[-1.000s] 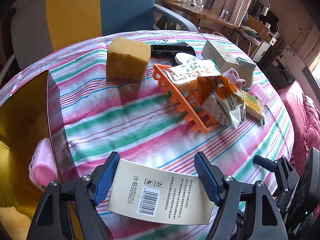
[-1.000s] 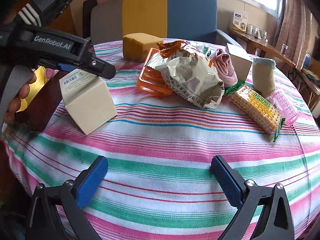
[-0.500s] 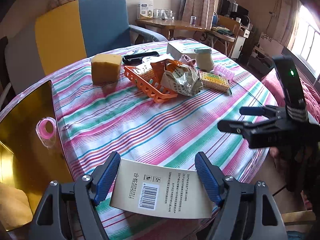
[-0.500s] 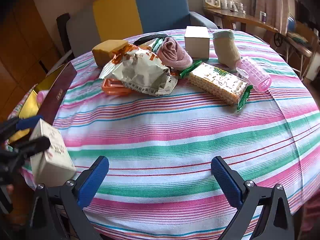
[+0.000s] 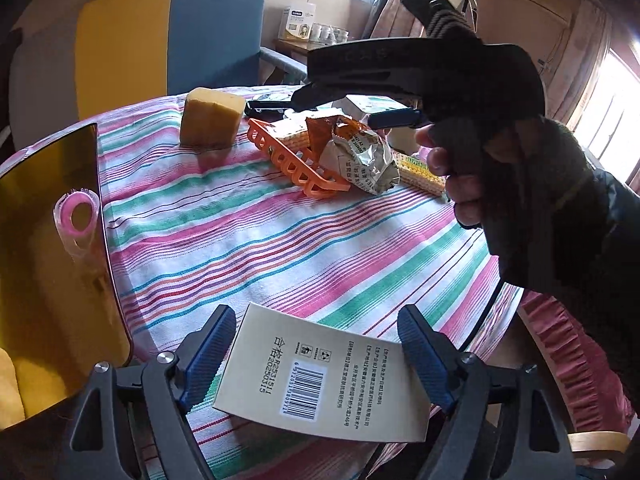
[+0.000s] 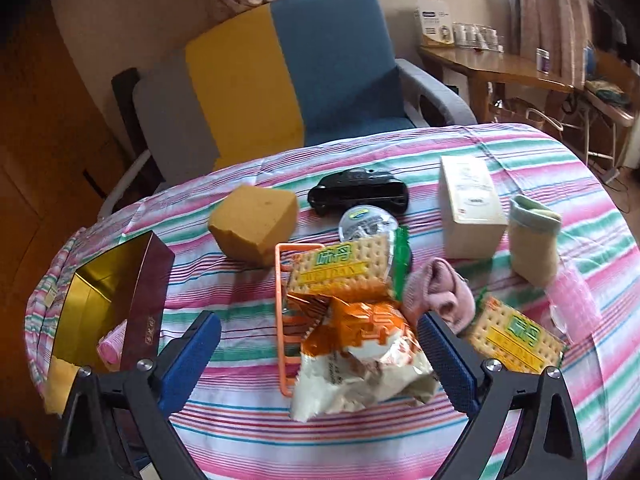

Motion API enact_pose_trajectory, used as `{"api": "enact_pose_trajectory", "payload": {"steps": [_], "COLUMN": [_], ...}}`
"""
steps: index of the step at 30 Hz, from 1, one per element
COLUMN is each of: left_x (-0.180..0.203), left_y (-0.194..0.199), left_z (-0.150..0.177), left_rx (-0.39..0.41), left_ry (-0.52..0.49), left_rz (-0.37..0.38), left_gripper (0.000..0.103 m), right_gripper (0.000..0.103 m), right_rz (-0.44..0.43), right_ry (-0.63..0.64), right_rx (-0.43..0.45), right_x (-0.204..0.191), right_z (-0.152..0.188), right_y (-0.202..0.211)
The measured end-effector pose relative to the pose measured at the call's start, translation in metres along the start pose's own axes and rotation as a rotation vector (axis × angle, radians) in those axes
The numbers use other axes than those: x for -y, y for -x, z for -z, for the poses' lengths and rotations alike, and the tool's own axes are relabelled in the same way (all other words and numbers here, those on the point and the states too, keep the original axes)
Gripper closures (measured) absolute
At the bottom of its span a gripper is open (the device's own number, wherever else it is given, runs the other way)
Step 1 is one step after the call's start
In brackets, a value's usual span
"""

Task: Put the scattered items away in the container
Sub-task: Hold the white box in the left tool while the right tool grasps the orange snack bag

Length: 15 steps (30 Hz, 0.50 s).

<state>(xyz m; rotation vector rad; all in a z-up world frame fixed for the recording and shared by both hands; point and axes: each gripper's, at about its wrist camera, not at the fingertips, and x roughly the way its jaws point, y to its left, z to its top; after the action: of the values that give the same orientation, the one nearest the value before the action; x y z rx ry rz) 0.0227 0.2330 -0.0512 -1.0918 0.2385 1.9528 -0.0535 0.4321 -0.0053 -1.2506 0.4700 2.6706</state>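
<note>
A cream carton (image 5: 326, 376) with a printed barcode is seen between the blue pads of the left gripper (image 5: 316, 354), whose jaws are opening; a gap is visible at each pad, so the carton is no longer pinched. It is positioned just beside the gold-lined container (image 5: 52, 248) at the edge of the striped tablecloth (image 5: 280, 240), in which a pink roller (image 5: 78, 216) is already lying. The right gripper (image 6: 320, 356), held in a person's hand (image 5: 456, 184), is poised over the crumpled snack bag (image 6: 360, 364) and orange basket (image 6: 286, 320); its jaws are closing from a wide spread, and nothing is gripped. A yellow sponge (image 6: 256, 224), cracker packets (image 6: 516, 336), a pink sock (image 6: 440, 292) and a second carton (image 6: 470, 208) are left scattered beyond.
</note>
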Motion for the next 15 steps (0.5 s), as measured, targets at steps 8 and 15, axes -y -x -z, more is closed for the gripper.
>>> {"api": "enact_pose_trajectory", "payload": {"steps": [8,15], "left_x": [0.002,-0.004], "left_y": [-0.011,-0.018], "left_z": [0.008,0.016], "left_rx": [-0.05,-0.093], "left_ry": [-0.023,0.003], "left_rz": [-0.058,-0.077], "left_gripper": [0.016,0.015], "right_gripper": [0.015,0.016], "right_rz": [-0.026,-0.072], "right_ry": [0.072,0.095], "right_rx": [-0.068,-0.123], "right_x": [0.004,0.013], "right_z": [0.014,0.051], "right_y": [-0.008,0.006]}}
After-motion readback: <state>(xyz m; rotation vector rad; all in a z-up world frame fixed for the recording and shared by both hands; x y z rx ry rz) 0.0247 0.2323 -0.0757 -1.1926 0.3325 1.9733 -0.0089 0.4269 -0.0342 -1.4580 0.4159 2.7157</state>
